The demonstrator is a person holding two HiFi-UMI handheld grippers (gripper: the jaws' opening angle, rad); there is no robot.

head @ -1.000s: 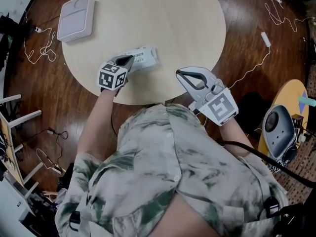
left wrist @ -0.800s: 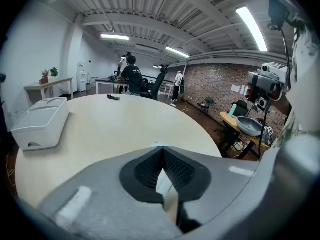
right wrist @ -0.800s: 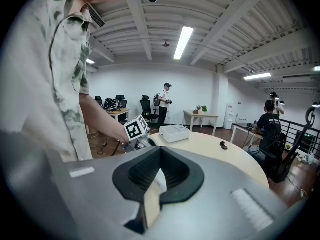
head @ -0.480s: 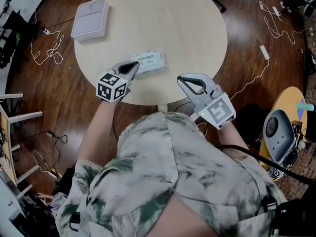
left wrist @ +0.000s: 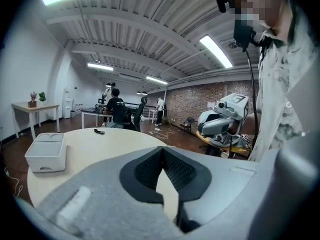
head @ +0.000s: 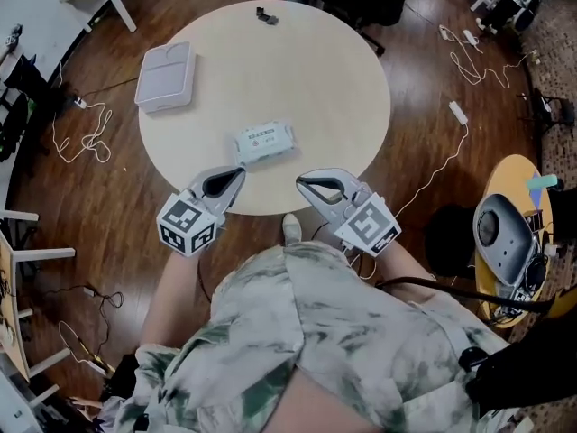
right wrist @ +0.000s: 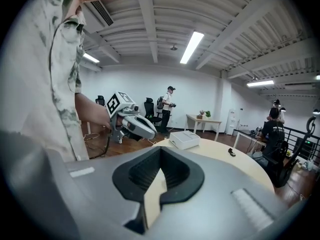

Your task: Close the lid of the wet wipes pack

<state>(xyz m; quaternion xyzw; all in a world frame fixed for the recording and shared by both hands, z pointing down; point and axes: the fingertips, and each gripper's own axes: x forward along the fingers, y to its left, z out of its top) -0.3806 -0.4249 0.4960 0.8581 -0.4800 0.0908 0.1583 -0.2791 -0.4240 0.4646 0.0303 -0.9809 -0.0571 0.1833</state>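
Note:
The wet wipes pack [head: 264, 142] is a pale flat packet with a printed label. It lies alone on the round beige table [head: 315, 79], and its top looks flat. Neither gripper view shows the pack. My left gripper [head: 240, 171] hovers at the table's near edge, just short of the pack's left end and not touching it. It is shut, with nothing between its jaws [left wrist: 161, 149]. My right gripper [head: 300, 180] sits beside it over the same edge, also shut and empty [right wrist: 160, 149].
A white lidded box [head: 166, 78] stands at the table's far left [left wrist: 46, 151]. A small dark object [head: 265, 13] lies at the far edge. White cables [head: 77, 133] trail on the wooden floor. A small yellow table with a grey device [head: 505, 233] stands at the right.
The left gripper was at the pack's left end a second ago. It has drawn back to the table's near edge, and the right gripper has moved in beside it. The pack lies free.

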